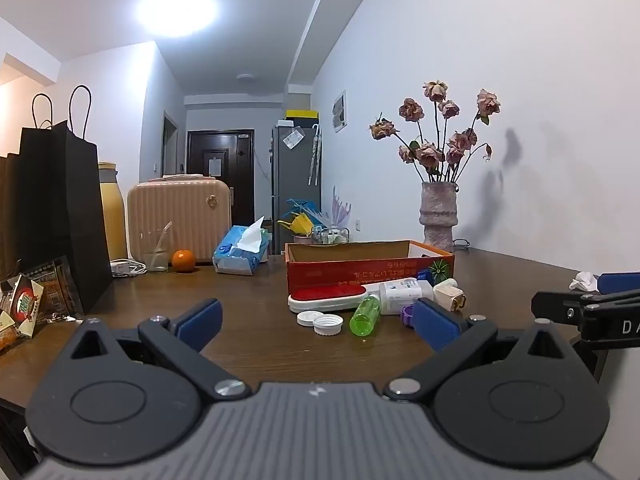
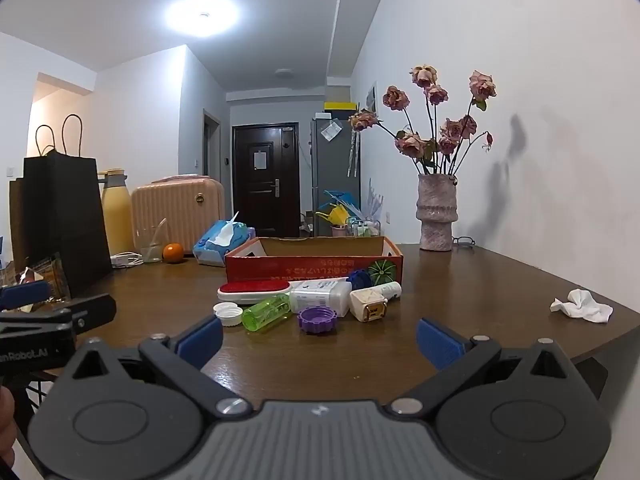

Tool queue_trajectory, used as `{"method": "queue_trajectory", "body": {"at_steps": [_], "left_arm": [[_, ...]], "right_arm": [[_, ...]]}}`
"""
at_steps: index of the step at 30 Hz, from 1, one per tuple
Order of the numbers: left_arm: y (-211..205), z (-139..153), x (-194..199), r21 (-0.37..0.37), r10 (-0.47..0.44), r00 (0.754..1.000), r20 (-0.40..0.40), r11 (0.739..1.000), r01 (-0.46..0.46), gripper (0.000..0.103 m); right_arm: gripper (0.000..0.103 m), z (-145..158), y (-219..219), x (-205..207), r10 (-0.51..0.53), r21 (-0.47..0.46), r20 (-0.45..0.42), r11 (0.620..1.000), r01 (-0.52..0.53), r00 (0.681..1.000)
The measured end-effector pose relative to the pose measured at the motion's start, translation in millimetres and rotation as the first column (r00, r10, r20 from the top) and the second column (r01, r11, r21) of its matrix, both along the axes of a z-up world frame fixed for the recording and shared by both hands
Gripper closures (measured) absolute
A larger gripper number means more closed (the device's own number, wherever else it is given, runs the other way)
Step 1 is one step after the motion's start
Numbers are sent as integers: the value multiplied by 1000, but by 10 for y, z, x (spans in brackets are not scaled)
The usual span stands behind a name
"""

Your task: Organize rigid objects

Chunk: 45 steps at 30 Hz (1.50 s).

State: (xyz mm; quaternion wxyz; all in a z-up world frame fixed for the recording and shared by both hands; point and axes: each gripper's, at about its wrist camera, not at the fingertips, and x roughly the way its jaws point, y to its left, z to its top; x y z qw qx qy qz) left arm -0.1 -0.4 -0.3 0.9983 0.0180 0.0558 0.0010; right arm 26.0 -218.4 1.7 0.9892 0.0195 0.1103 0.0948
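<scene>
While both the left gripper (image 1: pixel 318 322) and the right gripper (image 2: pixel 320 338) hover with jaws spread wide and empty, the round translucent green plastic bottle (image 2: pixel 267 312) near them may roll away if nudged.

Vase (image 2: pixel 436 212) of dried roses (image 2: pixel 436 120) by wall

On the counter (image 2: pixel 480 280) a box (image 2: pixel 314 264) stands behind a huddle of brush (image 2: pixel 254 290), bottle (image 2: pixel 266 312), caps (image 2: pixel 228 314) and jar (image 2: pixel 368 304), with a vase (image 2: pixel 436 216) behind to the right, a tissue (image 2: pixel 582 306) far right, and a bag (image 2: pixel 64 216), suitcase (image 2: pixel 178 208) and orange (image 2: pixel 173 253) at left.
</scene>
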Motion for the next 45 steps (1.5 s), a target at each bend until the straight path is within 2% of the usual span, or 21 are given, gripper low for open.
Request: {"method": "queue_trajectory", "body": {"at_steps": [17,45], "left_arm": [[14,-15,24,-19,4,1000,-16,1000,-4,0],[37,-21,13,-9,3,1000,-30,1000,-3,0]], "right_arm": [[0,-24,-6,12,5,-15,-13,1000,-5,1000],[0,-22,3,6,-3,-13,-15,1000,2,1000]]}}
